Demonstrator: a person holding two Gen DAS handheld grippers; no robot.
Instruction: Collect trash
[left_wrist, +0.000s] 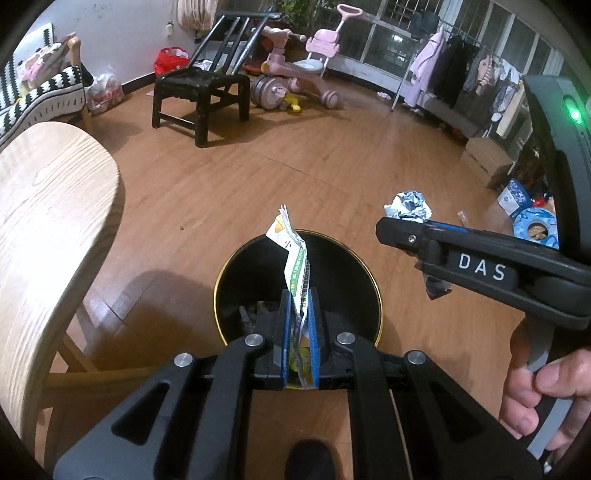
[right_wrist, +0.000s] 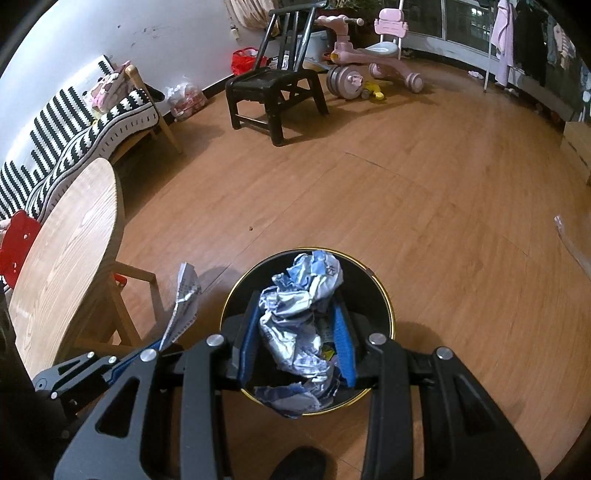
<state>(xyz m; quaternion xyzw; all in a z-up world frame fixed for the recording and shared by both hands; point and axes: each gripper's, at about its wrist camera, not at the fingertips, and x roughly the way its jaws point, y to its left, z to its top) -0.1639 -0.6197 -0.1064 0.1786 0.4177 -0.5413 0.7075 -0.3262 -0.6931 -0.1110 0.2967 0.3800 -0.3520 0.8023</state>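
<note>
- Round wooden desk at far left, bare top; also left in right wrist view, with red item at its far edge.
- Striped sofa behind desk, along wall.
- Black chair on wood floor, well apart from the bin; pink ride-on toys just right of it.
- Left gripper over black gold-rimmed bin; jaws pressed onto flat printed wrapper, standing upright above bin opening.
- Same wrapper seen edge-on in right wrist view, left of bin, held by left gripper.
- Bin interior dark; some trash at bottom, can't tell what.
- Right gripper above bin opening; jaws pinching crumpled blue-white packaging, wad fills gap between pads, loose end hanging below.
- From left wrist view: right gripper right of bin, crumpled packaging sticking out past jaw tip, hand on the handle.
- Clothes rack at far right by windows.
</note>
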